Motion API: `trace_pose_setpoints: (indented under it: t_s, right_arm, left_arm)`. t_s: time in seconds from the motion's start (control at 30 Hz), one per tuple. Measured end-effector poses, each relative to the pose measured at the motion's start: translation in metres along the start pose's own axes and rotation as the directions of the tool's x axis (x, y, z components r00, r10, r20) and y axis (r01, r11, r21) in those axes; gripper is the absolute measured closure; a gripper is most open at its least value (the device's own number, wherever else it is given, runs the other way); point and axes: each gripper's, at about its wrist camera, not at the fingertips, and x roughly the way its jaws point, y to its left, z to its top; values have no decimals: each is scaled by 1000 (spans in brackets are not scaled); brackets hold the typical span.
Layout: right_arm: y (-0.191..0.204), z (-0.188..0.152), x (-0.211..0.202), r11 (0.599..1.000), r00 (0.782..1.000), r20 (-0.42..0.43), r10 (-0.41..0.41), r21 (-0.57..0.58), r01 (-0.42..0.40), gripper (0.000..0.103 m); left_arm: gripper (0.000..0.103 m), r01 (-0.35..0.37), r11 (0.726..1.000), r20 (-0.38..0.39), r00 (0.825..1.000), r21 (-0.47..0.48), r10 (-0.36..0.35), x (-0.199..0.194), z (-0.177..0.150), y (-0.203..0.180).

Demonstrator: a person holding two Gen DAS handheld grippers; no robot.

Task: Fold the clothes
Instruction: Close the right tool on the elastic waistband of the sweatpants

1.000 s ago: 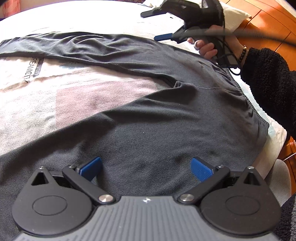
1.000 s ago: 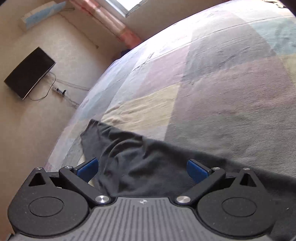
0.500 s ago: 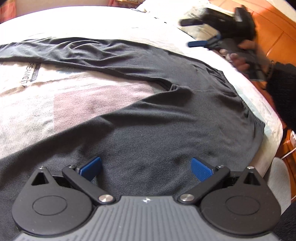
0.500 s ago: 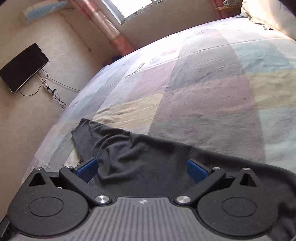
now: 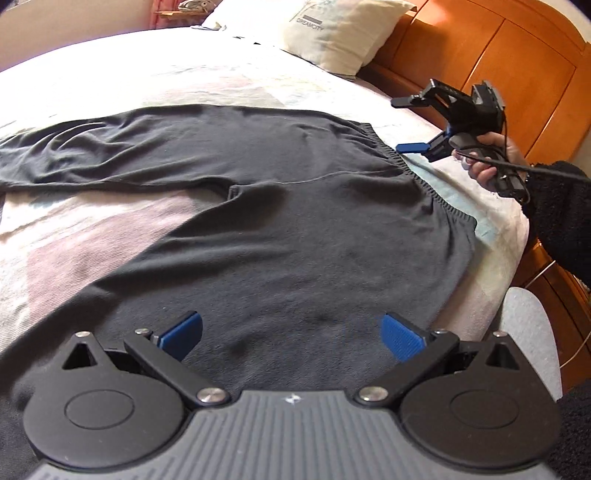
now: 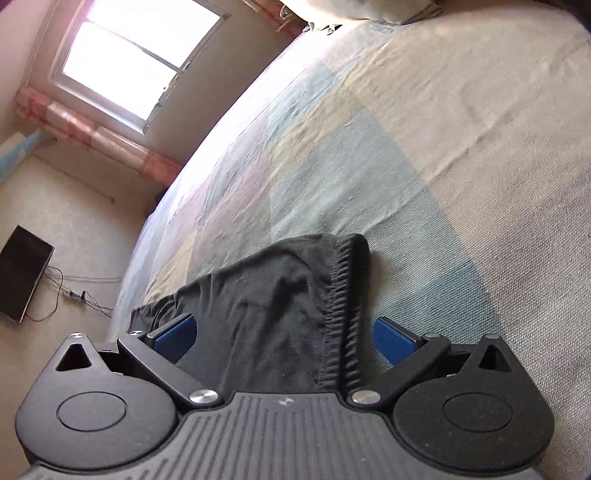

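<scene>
Left hand-held gripper [image 5: 291, 332]: yours, spread wide, blue pads apart with nothing between them, poised over the near leg of the dark trousers [image 5: 280, 229].

Right hand-held gripper [image 6: 284, 334]: yours, also spread; the ribbed waistband [image 6: 341, 314] runs between its pads, which stand clear of the cloth on both sides. In the left wrist view this tool sits just off the far waistband corner, toward the wooden headboard [image 5: 480, 55], held in your hand [image 5: 487, 162].

Trousers: spread open on the bed [image 5: 110, 229], waistband toward the bed edge on your right, both legs running away to your left and splayed apart, a wedge of patchwork bedspread [image 6: 406, 147] showing between them. No fold line or doubled layer is visible; some creasing along the far leg.

Pillow [image 5: 340, 33]: at the head corner, well apart from the garment.

Progress, as judged: the garment lies flat and unfolded. Bringing one leg over the other and doubling the length remain to be done. No other garments or folded pile in view.
</scene>
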Motion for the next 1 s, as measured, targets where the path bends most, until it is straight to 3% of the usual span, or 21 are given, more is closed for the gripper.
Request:
trace_pose_setpoints:
  t_s: [0.17,0.33,0.5,0.77,1.0]
  right_arm:
    - [-15,13,22,998,999,1,51,38,-51,0]
    - [-9,29,47,998,998,-10,63,-20,-63,0]
    - [-10,37,57,997,997,5,78,23,-78,0]
    - [1,20,57,984,977,-131,168,-38,-174,0]
    - [-2,49,83,977,964,-165,207,-19,-213,0]
  left_arm:
    - [1,4,1000,-12,1000,6,-4,5,10,-8]
    - [1,29,1000,-19,999,12,-28,12,19,-15]
    - [1,53,998,-19,998,21,-52,15,21,-23]
    - [1,95,995,-41,995,18,-94,21,18,-26]
    - [1,105,994,-48,993,15,-104,25,20,-25]
